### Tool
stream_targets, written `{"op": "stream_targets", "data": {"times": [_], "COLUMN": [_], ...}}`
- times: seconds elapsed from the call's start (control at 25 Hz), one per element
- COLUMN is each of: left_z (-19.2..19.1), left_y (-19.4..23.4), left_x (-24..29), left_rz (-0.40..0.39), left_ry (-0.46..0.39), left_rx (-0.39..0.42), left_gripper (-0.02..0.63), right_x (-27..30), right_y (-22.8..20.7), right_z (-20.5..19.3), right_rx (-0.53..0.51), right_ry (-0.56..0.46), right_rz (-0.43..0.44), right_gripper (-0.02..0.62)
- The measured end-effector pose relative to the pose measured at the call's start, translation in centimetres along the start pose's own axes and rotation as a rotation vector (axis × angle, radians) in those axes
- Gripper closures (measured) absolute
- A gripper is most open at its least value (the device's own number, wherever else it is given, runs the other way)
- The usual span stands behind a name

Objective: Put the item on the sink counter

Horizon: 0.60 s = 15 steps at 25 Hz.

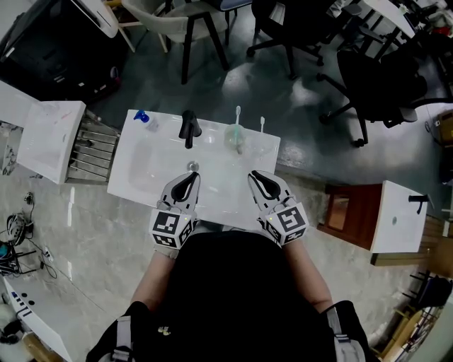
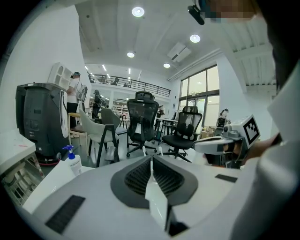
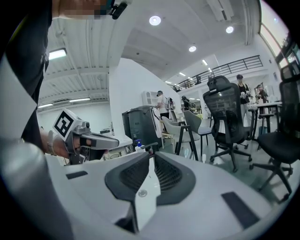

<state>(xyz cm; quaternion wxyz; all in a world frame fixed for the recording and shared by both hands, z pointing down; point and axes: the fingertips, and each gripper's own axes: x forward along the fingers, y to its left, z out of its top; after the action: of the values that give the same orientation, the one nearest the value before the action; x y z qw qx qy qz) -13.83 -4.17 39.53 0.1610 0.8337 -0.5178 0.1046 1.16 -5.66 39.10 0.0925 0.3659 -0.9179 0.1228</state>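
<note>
In the head view a white sink counter [image 1: 134, 185] lies below me, with a black faucet [image 1: 188, 128] at its back. On its rim stand a blue-topped pump bottle [image 1: 144, 118], a clear cup [image 1: 236, 137] with a toothbrush in it, and a second toothbrush [image 1: 262, 125]. My left gripper [image 1: 185, 185] and right gripper [image 1: 260, 182] hover side by side over the front of the basin. Both are shut with nothing between the jaws. The left gripper view shows its own tips [image 2: 151, 159] closed and the bottle [image 2: 72, 159] at left. The right gripper's tips [image 3: 152, 157] are closed too.
A metal rack [image 1: 92, 148] and a white panel [image 1: 49, 138] stand left of the sink. At right is a brown cabinet [image 1: 347, 212] beside another white basin [image 1: 400, 215]. Black office chairs [image 1: 368, 85] and a beige chair [image 1: 191, 21] stand beyond the counter.
</note>
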Motion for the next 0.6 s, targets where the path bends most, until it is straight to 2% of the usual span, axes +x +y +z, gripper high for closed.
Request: {"op": "stream_targets", "data": {"times": [0.6], "left_z": [0.16], "left_y": [-0.06], "left_x": [0.66], "left_rz": [-0.007], "left_ry": [0.004], "left_rx": [-0.001], "left_gripper": [0.575], "right_x": [0.13], "right_y": [-0.5], "right_z": [-0.28], "right_rx": [0.017], "right_ry": [-0.004], "right_rz": [-0.006], "right_gripper": [0.541]}}
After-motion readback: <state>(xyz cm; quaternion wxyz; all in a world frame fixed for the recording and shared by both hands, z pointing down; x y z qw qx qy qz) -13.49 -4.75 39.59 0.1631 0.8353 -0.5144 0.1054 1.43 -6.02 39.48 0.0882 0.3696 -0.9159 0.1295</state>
